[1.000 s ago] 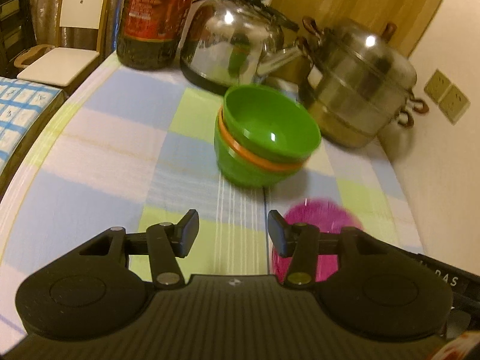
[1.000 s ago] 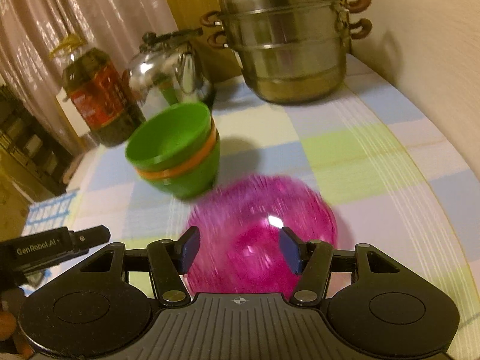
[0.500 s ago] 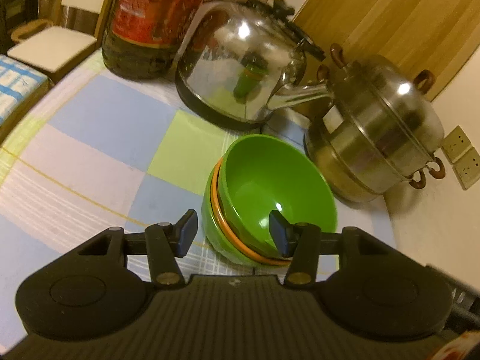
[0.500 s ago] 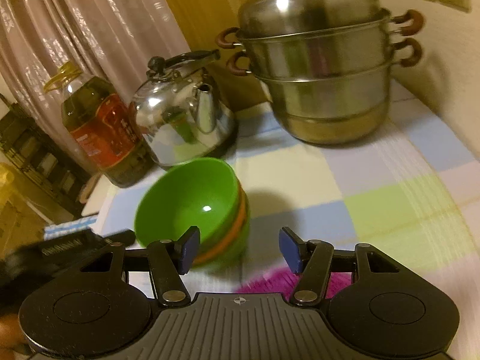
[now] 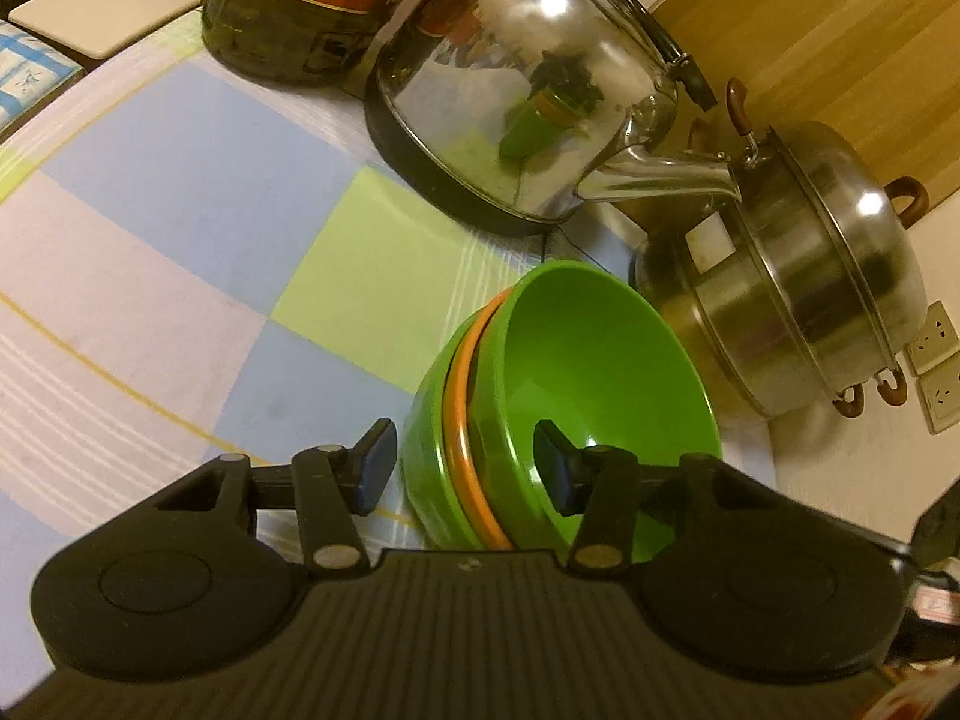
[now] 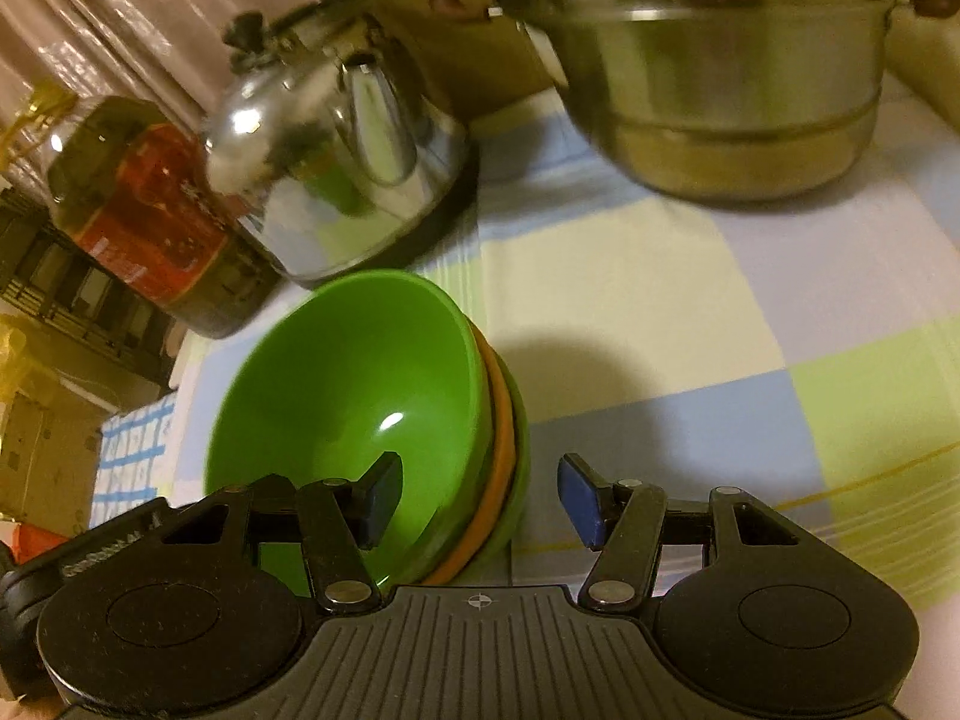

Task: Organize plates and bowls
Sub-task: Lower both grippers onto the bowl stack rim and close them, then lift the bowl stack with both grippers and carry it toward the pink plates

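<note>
Bowls (image 5: 576, 396), nested, sit between both grippers' spread jaws, the left gripper's (image 5: 465, 468) closing, untouched.

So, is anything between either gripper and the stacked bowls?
Nothing visible. The left gripper and right gripper each straddle the rim of the stacked bowls on opposite sides. The left's jaws are closing. The kettle stands behind.

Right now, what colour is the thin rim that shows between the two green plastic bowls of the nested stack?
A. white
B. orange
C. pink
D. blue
B: an orange rim shows between the upper green bowl and the lower green bowl, and the right wrist view shows it too.
</note>
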`<state>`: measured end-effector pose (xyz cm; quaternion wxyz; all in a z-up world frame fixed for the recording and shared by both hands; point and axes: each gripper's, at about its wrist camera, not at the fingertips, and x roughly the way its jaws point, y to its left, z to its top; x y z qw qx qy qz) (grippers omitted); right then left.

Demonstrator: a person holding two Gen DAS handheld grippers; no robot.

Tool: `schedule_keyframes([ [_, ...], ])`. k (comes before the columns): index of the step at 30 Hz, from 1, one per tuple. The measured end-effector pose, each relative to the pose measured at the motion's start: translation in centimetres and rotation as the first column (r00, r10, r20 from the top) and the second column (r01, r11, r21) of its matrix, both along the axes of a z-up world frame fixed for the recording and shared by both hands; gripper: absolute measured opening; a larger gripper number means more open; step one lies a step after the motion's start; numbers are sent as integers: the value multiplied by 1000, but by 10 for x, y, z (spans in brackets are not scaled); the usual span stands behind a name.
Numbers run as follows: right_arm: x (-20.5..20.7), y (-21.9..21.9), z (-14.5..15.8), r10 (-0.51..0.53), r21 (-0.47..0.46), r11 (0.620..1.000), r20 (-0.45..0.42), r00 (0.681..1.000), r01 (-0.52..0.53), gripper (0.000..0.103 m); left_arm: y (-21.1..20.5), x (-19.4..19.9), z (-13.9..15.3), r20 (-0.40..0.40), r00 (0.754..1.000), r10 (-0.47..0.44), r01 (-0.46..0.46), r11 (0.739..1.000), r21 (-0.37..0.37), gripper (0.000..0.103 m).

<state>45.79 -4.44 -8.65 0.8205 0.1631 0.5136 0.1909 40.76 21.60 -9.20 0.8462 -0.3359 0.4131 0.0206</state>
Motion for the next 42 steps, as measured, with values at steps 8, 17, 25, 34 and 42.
schedule_keyframes([
  [8, 6, 11, -15, 9, -20, 1000, -35, 999, -10, 42, -11, 10, 2, -28, 999, -33, 35, 996, 85, 42],
  [17, 6, 12, -16, 19, -45, 999, -33, 999, -21, 33, -21, 15, 2, -52, 995, -88, 95, 983, 155, 33],
  [25, 1, 15, -13, 32, -75, 997, -27, 999, -34, 31, -22, 7, 5, -50, 995, -86, 93, 981, 168, 33],
  [34, -31, 23, 6, 58, -46, 997, -11, 998, -58, 31, -11, -35, 34, -38, 996, -79, 85, 974, 210, 33],
  [42, -95, 33, 33, 85, -19, 996, 5, 996, -85, 31, -3, -106, 65, -33, 998, -56, 63, 968, 241, 32],
])
